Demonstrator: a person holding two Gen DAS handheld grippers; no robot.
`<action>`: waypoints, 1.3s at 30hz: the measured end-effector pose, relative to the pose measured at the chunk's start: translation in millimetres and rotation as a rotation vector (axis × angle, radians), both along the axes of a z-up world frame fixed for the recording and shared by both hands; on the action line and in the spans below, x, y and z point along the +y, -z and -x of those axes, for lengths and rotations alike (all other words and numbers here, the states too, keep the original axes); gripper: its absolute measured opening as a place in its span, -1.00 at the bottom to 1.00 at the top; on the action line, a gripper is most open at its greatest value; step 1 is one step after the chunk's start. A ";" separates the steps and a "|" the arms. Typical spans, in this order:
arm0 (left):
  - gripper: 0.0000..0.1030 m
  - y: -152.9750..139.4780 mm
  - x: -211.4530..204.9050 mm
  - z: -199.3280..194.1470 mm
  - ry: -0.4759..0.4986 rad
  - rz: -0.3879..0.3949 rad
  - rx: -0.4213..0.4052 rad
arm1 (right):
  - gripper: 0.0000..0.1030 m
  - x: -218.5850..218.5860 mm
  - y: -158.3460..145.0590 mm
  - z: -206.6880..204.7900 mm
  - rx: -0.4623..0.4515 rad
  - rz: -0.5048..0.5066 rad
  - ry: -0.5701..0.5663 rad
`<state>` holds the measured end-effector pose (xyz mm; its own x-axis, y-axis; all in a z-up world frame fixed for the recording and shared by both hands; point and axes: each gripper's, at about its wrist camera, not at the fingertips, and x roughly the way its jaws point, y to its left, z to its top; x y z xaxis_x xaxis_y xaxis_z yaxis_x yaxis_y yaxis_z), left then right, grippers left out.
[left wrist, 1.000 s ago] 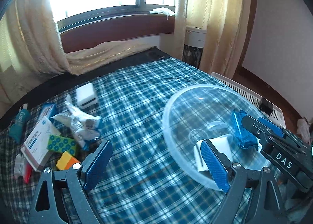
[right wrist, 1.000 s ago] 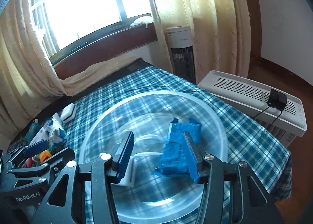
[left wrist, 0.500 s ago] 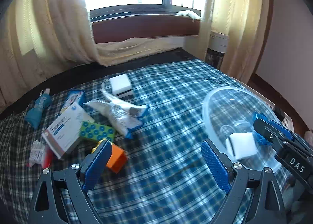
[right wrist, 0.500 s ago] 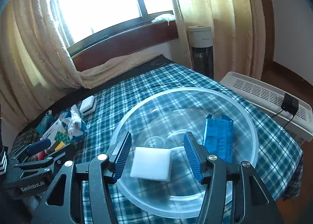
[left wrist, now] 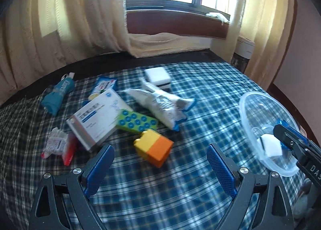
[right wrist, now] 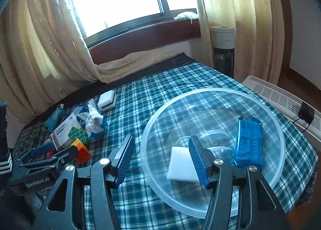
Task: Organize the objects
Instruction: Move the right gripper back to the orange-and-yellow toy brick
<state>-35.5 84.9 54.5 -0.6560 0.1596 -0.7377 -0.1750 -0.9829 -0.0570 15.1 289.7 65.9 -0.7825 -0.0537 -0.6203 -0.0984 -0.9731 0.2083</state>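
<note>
Objects clutter the plaid cloth [left wrist: 200,97]; left gripper [left wrist: 160,161] gapes wide, empty, near the orange block [left wrist: 155,149]. Right gripper [right wrist: 160,157] (jaws just widening, empty) straddles the bowl [right wrist: 212,91] rim.

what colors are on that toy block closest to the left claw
The chunky plastic toy block is yellow on one half and orange on the other, clearest in the left wrist view.
</note>
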 end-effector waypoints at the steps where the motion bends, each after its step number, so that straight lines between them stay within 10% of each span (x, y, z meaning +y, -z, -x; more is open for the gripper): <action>1: 0.86 1.3 -5.6 0.5 -0.011 0.001 -0.003 | 0.14 -3.1 0.1 0.6 -0.002 0.000 -0.007; 21: 0.86 21.8 -131.5 22.6 -0.294 0.037 -0.047 | 0.22 -66.5 8.1 12.4 -0.048 -0.020 -0.149; 39: 0.76 47.3 -156.0 43.4 -0.298 -0.031 -0.116 | 0.22 -112.9 21.3 32.0 -0.109 0.002 -0.265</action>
